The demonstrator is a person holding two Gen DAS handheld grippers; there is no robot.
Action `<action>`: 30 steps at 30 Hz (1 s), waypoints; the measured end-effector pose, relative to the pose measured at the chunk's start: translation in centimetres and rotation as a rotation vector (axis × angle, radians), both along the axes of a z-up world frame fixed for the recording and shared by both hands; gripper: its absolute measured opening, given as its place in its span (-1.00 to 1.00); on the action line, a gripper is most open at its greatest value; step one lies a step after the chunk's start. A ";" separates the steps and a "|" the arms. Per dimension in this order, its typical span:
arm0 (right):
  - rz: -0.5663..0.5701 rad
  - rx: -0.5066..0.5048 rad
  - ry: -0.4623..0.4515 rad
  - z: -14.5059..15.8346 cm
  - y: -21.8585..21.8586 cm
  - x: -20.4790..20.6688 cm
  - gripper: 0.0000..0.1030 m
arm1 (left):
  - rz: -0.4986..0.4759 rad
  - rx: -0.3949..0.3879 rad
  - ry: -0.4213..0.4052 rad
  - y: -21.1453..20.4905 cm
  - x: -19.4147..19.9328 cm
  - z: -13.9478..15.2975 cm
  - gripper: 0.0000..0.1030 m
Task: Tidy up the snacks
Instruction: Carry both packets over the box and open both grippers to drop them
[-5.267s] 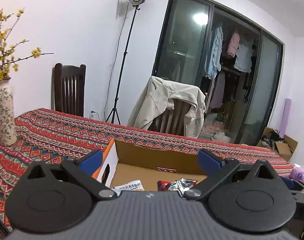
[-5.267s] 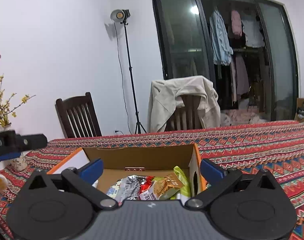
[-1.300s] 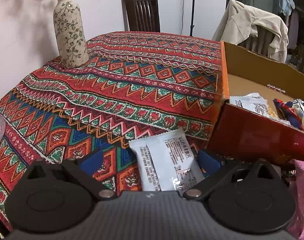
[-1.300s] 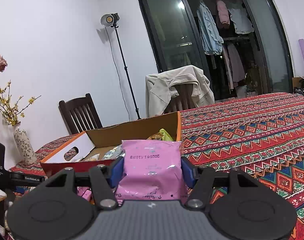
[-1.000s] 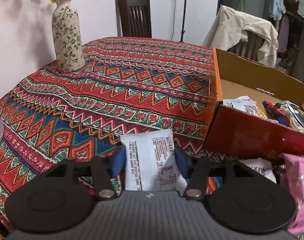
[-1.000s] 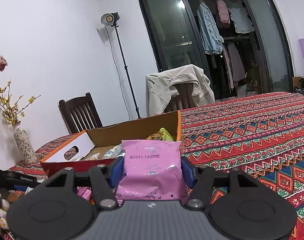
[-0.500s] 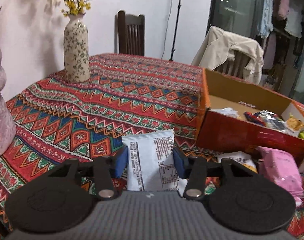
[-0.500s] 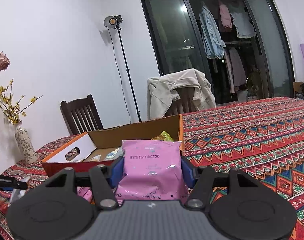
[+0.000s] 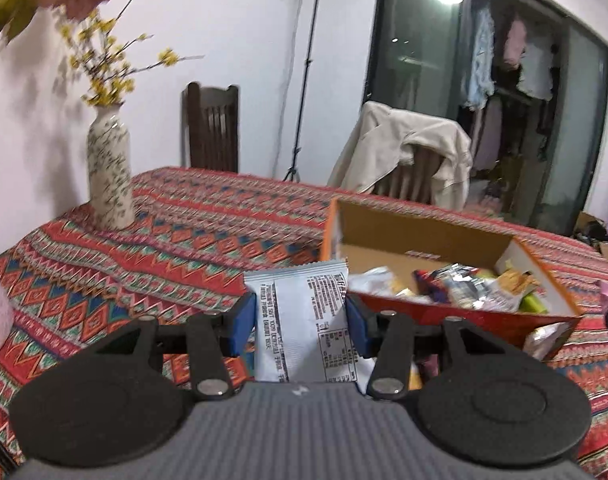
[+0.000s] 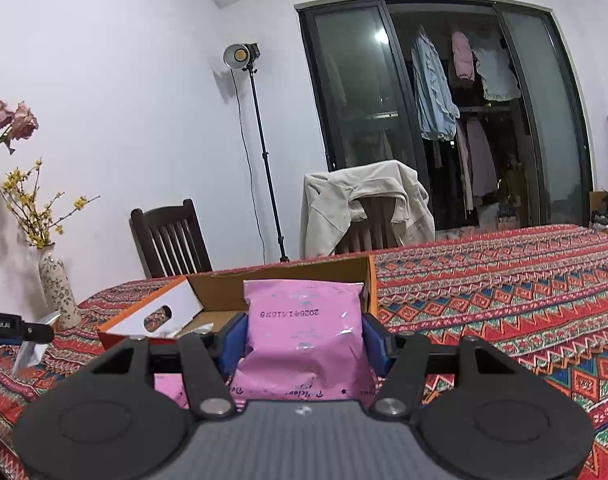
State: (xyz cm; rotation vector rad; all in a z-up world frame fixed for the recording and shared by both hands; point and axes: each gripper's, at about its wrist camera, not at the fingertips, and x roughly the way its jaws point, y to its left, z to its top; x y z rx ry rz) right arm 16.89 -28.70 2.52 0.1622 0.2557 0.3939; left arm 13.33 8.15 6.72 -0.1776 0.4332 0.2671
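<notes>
My left gripper (image 9: 300, 320) is shut on a white snack packet (image 9: 304, 320) with black print, held upright above the patterned tablecloth, just left of an open cardboard box (image 9: 423, 240) that holds several snack packs (image 9: 455, 284). My right gripper (image 10: 302, 340) is shut on a pink snack packet (image 10: 302, 332), raised in front of the same box (image 10: 288, 288), whose far wall shows behind the packet. In the right wrist view the left gripper's tip (image 10: 16, 330) with its white packet (image 10: 34, 346) shows at the far left edge.
A speckled vase (image 9: 108, 176) with yellow flowers stands on the table's left side. More loose packets (image 9: 547, 338) lie by the box's near right corner. Two chairs, one draped with a beige jacket (image 9: 407, 160), stand behind the table. A pink packet (image 10: 170, 390) lies below my right gripper.
My left gripper closed on the white packet and lifted it off the tablecloth, tilting up so the box interior shows. My right gripper rose slightly, still gripping the pink packet.
</notes>
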 end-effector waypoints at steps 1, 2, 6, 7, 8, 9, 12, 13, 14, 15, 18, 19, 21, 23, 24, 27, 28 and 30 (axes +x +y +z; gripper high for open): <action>0.000 0.000 -0.005 0.3 0.0 -0.1 0.16 | -0.010 0.002 -0.009 -0.4 0.0 0.2 -0.04; -0.001 -0.002 -0.011 0.5 0.0 -0.1 0.16 | -0.019 0.004 -0.016 -0.7 0.1 0.4 -0.04; 0.000 -0.011 -0.029 1.5 0.1 -0.3 0.16 | -0.058 0.009 -0.033 -1.8 0.6 1.2 -0.04; 0.000 -0.013 -0.033 1.8 0.2 -0.3 0.16 | -0.067 0.010 -0.038 -2.1 0.8 1.4 -0.04; 0.001 -0.015 -0.039 2.1 0.3 -0.3 0.16 | -0.076 0.011 -0.043 -2.4 1.0 1.5 -0.04; 0.001 -0.018 -0.043 2.3 0.4 -0.2 0.16 | -0.082 0.011 -0.047 -2.6 1.2 1.7 -0.04; 0.003 -0.024 -0.047 3.0 0.9 0.0 0.16 | -0.105 0.005 -0.061 -3.2 1.8 2.2 -0.04; 0.003 -0.025 -0.048 3.1 1.0 0.1 0.16 | -0.111 0.005 -0.065 -3.4 2.0 2.3 -0.04; 0.003 -0.027 -0.050 3.4 1.2 0.2 0.16 | -0.116 0.004 -0.069 -3.6 2.2 2.5 -0.04; 0.003 -0.028 -0.051 3.6 1.3 0.4 0.16 | -0.124 0.004 -0.076 -3.9 2.4 2.8 -0.04; 0.004 -0.030 -0.057 4.2 1.8 0.9 0.16 | -0.139 0.006 -0.094 -4.4 3.1 3.4 -0.04; 0.005 -0.030 -0.058 4.4 1.9 1.1 0.16 | -0.144 0.004 -0.097 -4.5 3.4 3.6 -0.04; 0.005 -0.030 -0.056 4.7 2.2 1.5 0.16 | -0.151 0.003 -0.104 -4.9 4.0 3.9 -0.04; 0.008 -0.030 -0.053 5.0 2.5 2.1 0.16 | -0.156 0.005 -0.105 -5.2 4.7 4.0 -0.04; 0.010 -0.031 -0.052 5.2 2.7 2.4 0.16 | -0.158 0.004 -0.105 -5.4 5.0 4.1 -0.04; 0.016 -0.037 -0.049 5.5 3.3 3.4 0.16 | -0.158 0.004 -0.105 -5.6 6.1 4.1 -0.04; 0.018 -0.038 -0.048 5.5 3.4 3.8 0.16 | -0.158 0.002 -0.105 -5.7 6.5 4.1 -0.04; 0.021 -0.039 -0.045 5.6 3.8 4.4 0.16 | -0.153 -0.005 -0.107 -5.7 7.3 4.1 -0.04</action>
